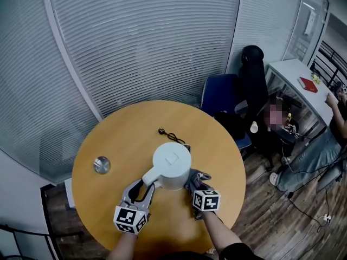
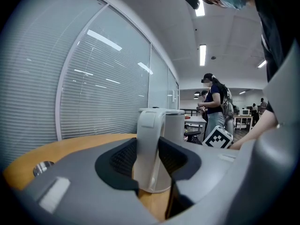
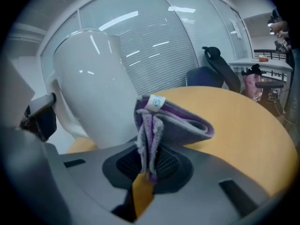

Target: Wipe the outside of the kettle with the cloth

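Writing: I find no brand on the white kettle (image 1: 172, 166). The only label is a small white tag (image 3: 154, 102) on the purple-grey cloth (image 3: 164, 125), and its print is too small to read. Each gripper's cube carries black-and-white square markers (image 1: 206, 200). The left gripper (image 2: 149, 161) has its jaws closed on the kettle's handle (image 2: 149, 144), one pad on either side. The right gripper (image 3: 149, 165) has its jaws clamped on the bunched cloth, which stands just beside the kettle's lower wall; I cannot confirm contact. The kettle stands upright on a round wooden table (image 1: 108, 140), a little toward the near edge. A black cord (image 1: 171, 136) lies just behind it, and a round metal disc (image 1: 101, 164) is set well apart to the left. The room has ribbed blinds (image 1: 135, 37) behind glass and a dark wooden floor (image 1: 260, 210). A blue chair (image 1: 219, 93) stands at the table's far right edge, with a black office chair (image 1: 254, 75) beside it. A white desk (image 1: 295, 75) farther right bears a red book (image 1: 307, 84). Bare tabletop lies open to the left, right and far side of the kettle, and both grippers sit near the table's near edge.
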`<state>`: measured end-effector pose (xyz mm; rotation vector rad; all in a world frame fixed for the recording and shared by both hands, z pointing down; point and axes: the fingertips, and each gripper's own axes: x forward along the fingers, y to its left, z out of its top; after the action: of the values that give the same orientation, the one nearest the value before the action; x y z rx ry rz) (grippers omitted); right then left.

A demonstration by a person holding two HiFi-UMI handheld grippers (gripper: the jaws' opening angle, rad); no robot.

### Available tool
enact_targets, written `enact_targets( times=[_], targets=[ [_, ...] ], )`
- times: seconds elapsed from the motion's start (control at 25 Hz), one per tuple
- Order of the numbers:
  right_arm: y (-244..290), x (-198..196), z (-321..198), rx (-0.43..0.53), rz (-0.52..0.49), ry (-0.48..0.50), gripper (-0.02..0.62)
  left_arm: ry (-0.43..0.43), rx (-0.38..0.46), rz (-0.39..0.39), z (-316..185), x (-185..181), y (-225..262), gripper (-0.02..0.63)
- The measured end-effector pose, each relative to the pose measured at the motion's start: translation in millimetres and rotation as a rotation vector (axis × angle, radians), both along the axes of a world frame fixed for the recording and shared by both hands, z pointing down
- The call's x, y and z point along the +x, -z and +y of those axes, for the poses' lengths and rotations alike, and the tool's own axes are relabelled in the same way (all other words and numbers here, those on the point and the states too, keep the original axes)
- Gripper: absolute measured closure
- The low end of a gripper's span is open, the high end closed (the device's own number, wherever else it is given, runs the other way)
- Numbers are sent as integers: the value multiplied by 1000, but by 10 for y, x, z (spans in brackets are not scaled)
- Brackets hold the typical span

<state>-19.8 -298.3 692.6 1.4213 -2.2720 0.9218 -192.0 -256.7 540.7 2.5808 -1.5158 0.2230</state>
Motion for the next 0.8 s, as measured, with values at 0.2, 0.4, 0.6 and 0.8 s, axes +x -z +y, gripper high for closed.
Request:
enact_targets(
  times=[0.2, 0.4, 0.6, 0.8],
  targets=[
    [64, 84, 30, 8, -1, -33, 554, 3, -11, -24, -13, -10, -17, 454],
    [292, 214, 194, 40, -20, -44, 554, 29, -30, -52, -13, -13, -34, 454],
    [582, 382, 516, 80, -59, -33, 554, 88, -57, -78, 105, -28, -79, 454],
    [917, 573, 887, 126, -95, 8, 554, 109, -73, -78, 385, 180, -121, 454]
  ],
)
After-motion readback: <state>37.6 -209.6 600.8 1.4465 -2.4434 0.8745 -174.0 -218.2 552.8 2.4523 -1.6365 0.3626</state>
